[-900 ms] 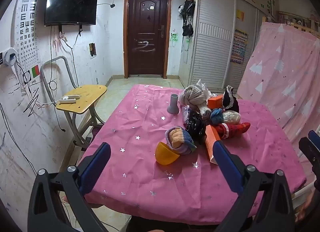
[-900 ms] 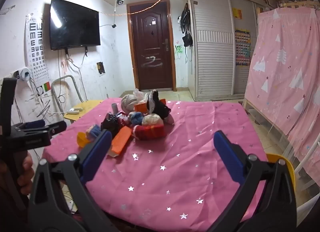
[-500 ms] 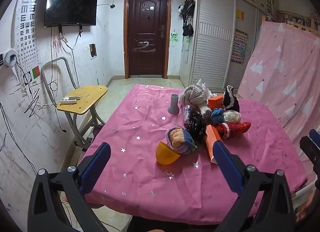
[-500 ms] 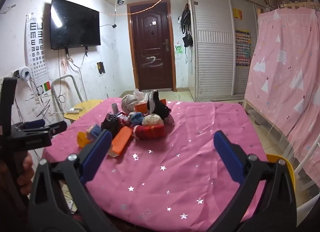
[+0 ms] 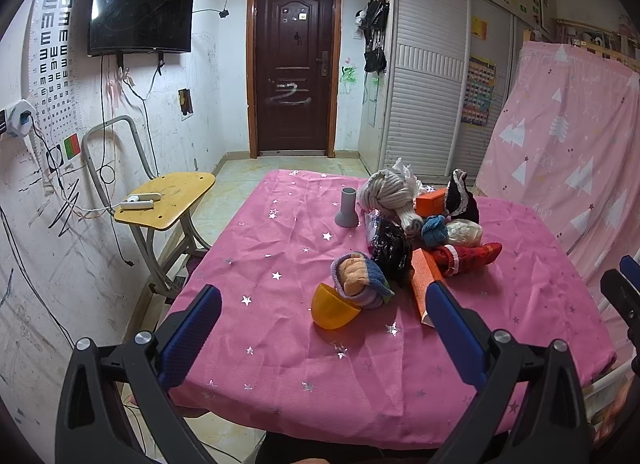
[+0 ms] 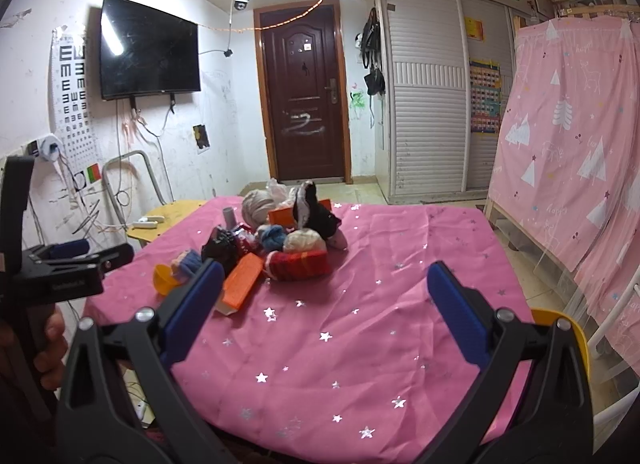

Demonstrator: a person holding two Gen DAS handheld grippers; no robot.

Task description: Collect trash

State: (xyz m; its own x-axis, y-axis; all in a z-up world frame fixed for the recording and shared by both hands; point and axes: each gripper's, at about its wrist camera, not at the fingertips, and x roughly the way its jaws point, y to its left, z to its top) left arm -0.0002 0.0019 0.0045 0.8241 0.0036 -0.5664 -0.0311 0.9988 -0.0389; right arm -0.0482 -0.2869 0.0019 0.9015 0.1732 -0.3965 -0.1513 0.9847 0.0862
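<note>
STEP: approach pile | FINGERS: your left gripper (image 5: 320,320) and right gripper (image 6: 320,288) gape wide, empty | DO: single out the orange box (image 6: 242,279) at frame centre-left, clear of the table (image 6: 400,304) cloth.

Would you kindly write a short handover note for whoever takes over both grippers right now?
Left gripper: jaws wide open, empty, short of the pile.
Right gripper: jaws wide open, empty, over bare pink tablecloth.
Pile of items sits mid-table: orange box, yellow bowl beside a knitted bundle, black plastic bag, red sock, grey cup.
Done: nothing collected yet.
Left: everything; no bin is visible in either view.
</note>
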